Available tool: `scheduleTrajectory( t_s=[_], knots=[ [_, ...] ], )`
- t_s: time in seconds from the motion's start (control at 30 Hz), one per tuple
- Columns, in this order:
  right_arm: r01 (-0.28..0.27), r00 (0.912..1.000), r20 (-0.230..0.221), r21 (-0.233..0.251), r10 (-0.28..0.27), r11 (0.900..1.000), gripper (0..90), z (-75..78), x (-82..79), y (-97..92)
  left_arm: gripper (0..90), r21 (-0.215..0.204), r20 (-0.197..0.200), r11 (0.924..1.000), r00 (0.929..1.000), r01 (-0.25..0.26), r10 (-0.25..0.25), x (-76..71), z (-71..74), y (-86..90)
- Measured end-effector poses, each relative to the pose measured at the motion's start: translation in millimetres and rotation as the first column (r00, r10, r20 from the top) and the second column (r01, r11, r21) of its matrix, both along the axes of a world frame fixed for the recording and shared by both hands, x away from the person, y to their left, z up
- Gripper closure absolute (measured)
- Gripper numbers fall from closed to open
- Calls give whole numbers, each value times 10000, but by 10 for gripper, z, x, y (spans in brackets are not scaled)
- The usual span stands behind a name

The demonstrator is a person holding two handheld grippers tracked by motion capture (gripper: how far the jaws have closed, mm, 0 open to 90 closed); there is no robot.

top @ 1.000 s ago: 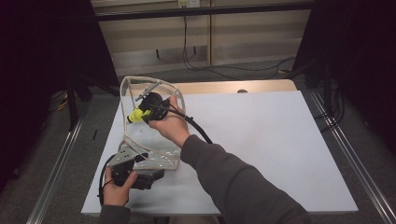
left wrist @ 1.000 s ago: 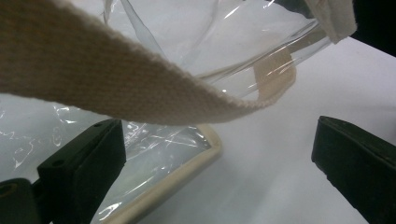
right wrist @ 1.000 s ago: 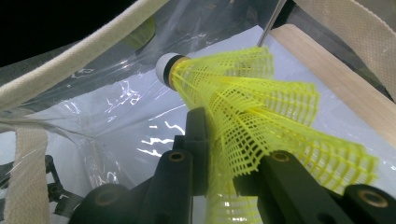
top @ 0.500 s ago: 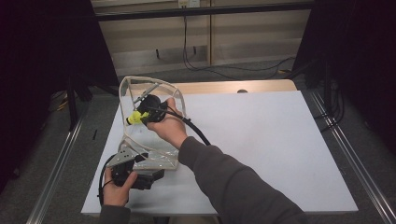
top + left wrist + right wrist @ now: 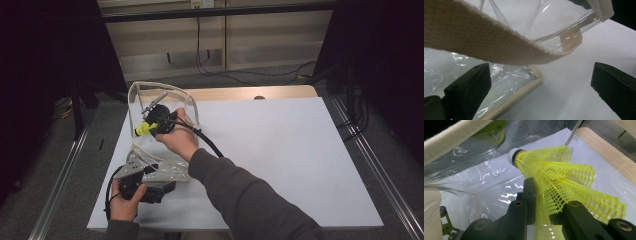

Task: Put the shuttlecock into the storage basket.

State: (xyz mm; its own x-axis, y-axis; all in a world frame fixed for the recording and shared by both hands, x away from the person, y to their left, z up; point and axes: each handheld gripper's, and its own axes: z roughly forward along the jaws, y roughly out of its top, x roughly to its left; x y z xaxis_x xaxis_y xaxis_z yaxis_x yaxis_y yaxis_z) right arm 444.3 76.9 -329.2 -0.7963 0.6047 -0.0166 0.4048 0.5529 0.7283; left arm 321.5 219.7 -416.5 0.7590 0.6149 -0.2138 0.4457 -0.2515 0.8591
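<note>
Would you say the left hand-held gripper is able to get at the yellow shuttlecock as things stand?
Probably not directly: the left hand-held gripper sits open at the clear bag's base, while the yellow shuttlecock is clamped in the right hand-held gripper inside the bag's plastic wall.

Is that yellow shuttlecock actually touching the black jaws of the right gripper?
Touching. The right gripper view shows the right gripper with both jaws pressed into the shuttlecock, pinching its yellow mesh skirt.

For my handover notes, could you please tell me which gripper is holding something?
The right gripper: its fingers pinch the yellow shuttlecock, whereas the left gripper stands open.
</note>
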Motion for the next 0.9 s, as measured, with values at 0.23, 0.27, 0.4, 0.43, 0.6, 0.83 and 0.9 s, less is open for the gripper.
scheduleTrajectory(
  t_s=[0.23, 0.27, 0.4, 0.43, 0.6, 0.83, 0.9],
  knots=[
    [3, 9999, -119, -65, -3, 10000, 789, -41, 11, 22, 29, 18, 9, 10000, 10000, 19, -19, -2, -3, -1],
    [10, 9999, -127, -73, -10, 10000, 788, -48, 12, 27, 29, 20, 6, 10000, 10000, 9, -9, -2, -3, 0],
    [-80, 9998, -169, -256, 76, 9996, 788, -78, 8, 49, 29, 37, 5, 10000, 10000, 29, -29, -3, -7, 2],
    [-103, 9998, -189, -256, 98, 9996, 788, -84, 9, 54, 29, 39, 0, 10000, 10000, 32, -32, -4, -7, 2],
    [-148, 9996, -263, -385, 138, 9992, 787, -119, 13, 73, 29, 88, -20, 10000, 10000, 47, -47, -6, -5, 9],
    [-168, 9994, -317, -476, 153, 9987, 786, -152, 5, 95, 29, 62, -30, 10000, 10000, 11, -10, -9, -8, 12],
    [-219, 9992, -338, -561, 200, 9982, 785, -163, 3, 103, 29, 69, -38, 10000, 10000, 4, -4, -10, -9, 13]
  ],
)
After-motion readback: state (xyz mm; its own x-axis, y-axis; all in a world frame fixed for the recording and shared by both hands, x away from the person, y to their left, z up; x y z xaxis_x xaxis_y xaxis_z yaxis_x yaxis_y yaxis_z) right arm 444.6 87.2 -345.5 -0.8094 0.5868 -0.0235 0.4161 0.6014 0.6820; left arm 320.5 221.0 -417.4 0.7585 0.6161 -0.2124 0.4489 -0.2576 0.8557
